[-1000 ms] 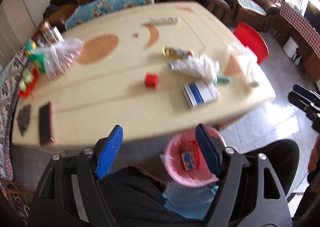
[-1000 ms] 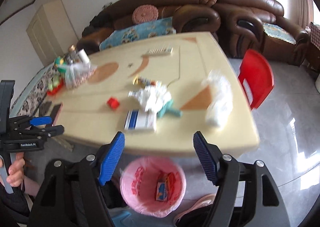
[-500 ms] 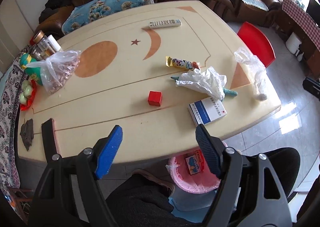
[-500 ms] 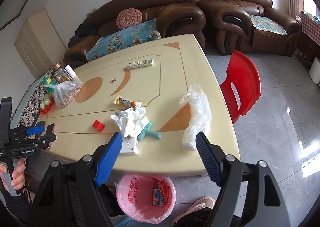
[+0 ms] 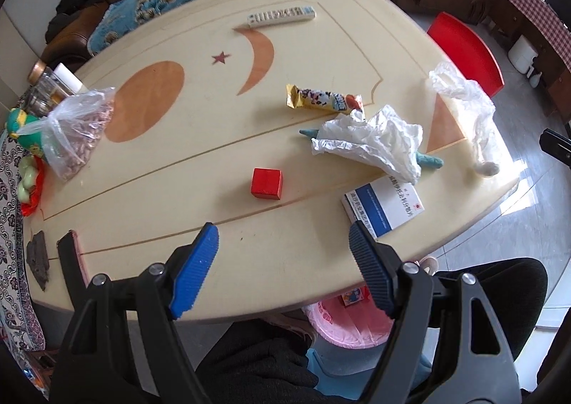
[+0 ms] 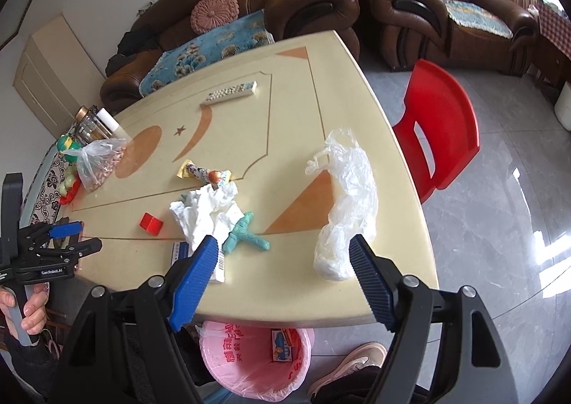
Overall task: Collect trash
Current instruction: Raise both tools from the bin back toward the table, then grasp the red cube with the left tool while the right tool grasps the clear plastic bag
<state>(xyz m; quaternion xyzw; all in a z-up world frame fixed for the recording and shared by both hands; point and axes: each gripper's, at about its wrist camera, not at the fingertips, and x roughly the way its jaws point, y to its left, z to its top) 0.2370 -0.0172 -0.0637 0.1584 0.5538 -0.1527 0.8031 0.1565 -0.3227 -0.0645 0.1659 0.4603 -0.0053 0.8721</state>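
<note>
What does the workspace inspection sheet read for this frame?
Surface: cream table, sun, moon and star inlays.
Job's things: crumpled tissue, snack wrapper, clear plastic bag, blue-white box; pink-lined bin below table edge, a carton inside.
Clutter: red cube, remote, teal clay piece, bag of nuts.
Grippers: left tongs, right tongs open, empty.
Cables: nothing seen.
Surroundings: brown sofas, red chair.

Tissue (image 5: 371, 142) on table (image 5: 200, 161); bin (image 6: 255, 357) under near edge.
</note>
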